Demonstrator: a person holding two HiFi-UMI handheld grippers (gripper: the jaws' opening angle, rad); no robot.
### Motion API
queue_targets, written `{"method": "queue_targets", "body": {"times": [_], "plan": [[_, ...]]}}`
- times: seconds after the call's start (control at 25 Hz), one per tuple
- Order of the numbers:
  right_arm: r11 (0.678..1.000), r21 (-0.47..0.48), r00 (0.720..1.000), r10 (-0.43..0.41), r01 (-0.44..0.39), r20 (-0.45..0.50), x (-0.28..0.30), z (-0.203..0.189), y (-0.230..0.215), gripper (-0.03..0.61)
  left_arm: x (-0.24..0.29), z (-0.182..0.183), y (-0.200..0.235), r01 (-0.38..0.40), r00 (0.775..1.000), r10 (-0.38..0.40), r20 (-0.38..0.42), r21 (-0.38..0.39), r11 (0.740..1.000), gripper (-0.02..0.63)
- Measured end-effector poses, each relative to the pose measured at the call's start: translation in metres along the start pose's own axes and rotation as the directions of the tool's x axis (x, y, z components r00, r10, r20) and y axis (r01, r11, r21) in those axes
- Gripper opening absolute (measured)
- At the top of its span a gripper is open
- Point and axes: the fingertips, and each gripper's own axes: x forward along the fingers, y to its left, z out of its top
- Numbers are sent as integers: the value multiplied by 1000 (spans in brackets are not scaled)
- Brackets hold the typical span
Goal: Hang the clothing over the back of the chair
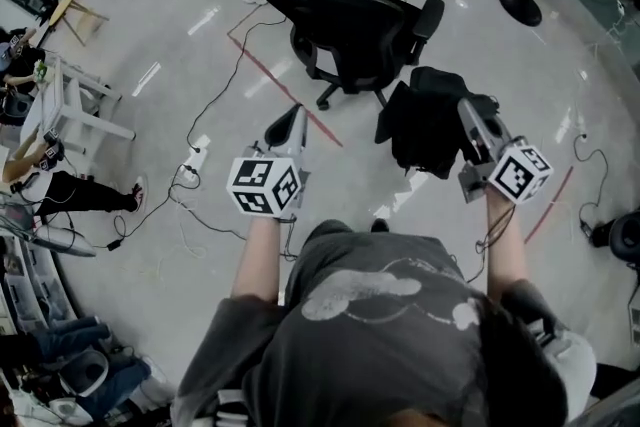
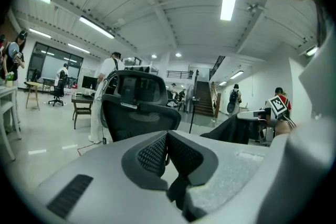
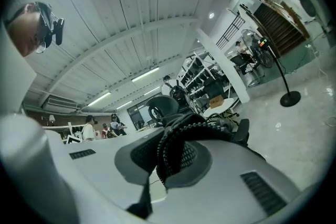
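R gripper [image 1: 466,113] is clamped on the black garment [image 1: 425,130]; its own view shows a ribbed black edge pinched btwn the pads [image 3: 189,155]. The cloth hangs bunched just left of and below those jaws, long axis approx. vertical. L gripper [image 1: 291,120] has jaws closed together w/ nothing in them. It sits well apart from the cloth, so only the R hand carries it. Key relation: the black office chair [image 1: 350,15] stands ahead of both grippers and a bit left of the garment, roughly btwn the two hands' lines. In the L gripper view its headrest and backrest face the person. So the cloth prob. needs to go fwd and slightly left, then up and over the top edge, which runs across the view. The R hand is the carrier; the L is about as near the chair and free to spread a hem. In the way on the R side is the chair's armrest [image 1: 430,15], which could snag the hanging bulk. Elsewhere are a pedestal fan base [image 1: 520,5] far right, a power strip [image 1: 195,158] w/ cables on the floor to the left, and a red tape line [image 1: 300,105] underfoot.
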Motion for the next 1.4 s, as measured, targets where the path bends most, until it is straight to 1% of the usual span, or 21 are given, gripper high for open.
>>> {"method": "queue_targets", "body": {"times": [0.12, 0.32, 0.52, 0.64, 0.76, 0.84, 0.92, 1.08, 1.2, 1.28, 1.4], "plan": [[999, -31, 999, -34, 34, -4, 12, 19, -23, -2, 14, 15, 8, -12, 1000, 12, 11, 31, 999, 0], [997, -55, 999, -43, 44, 28, 48, 48, -46, -2, 41, 39, 38, -43, 998, 40, 38, 77, 996, 2], [994, -57, 995, -96, 98, 39, 91, 65, -79, -2, 81, 57, 85, -63, 996, 58, 62, 76, 995, 2], [993, -55, 993, -104, 107, 63, 120, 81, -96, -2, 109, 77, 117, -74, 994, 66, 85, 88, 993, 2], [987, -34, 985, -151, 155, 88, 147, 98, -118, -2, 134, 98, 148, -81, 992, 72, 107, 84, 993, 2], [987, -34, 982, -155, 160, 109, 169, 115, -125, -2, 147, 113, 166, -84, 991, 74, 116, 86, 993, 2], [988, -50, 981, -142, 149, 131, 191, 134, -123, -2, 158, 125, 183, -78, 990, 67, 122, 88, 993, 2], [987, -122, 985, -85, 104, 152, 243, 166, -107, -2, 181, 148, 215, -70, 989, 53, 140, 120, 990, 2], [978, -194, 992, -57, 78, 112, 290, 174, -94, -2, 190, 167, 237, -69, 984, 46, 172, 129, 989, 2], [970, -239, 996, -20, 40, 85, 318, 183, -82, -2, 195, 177, 247, -64, 981, 38, 188, 134, 989, 2], [956, -294, 997, 45, -23, 70, 358, 204, -62, -2, 202, 190, 266, -71, 977, 41, 211, 134, 988, 2]]}}
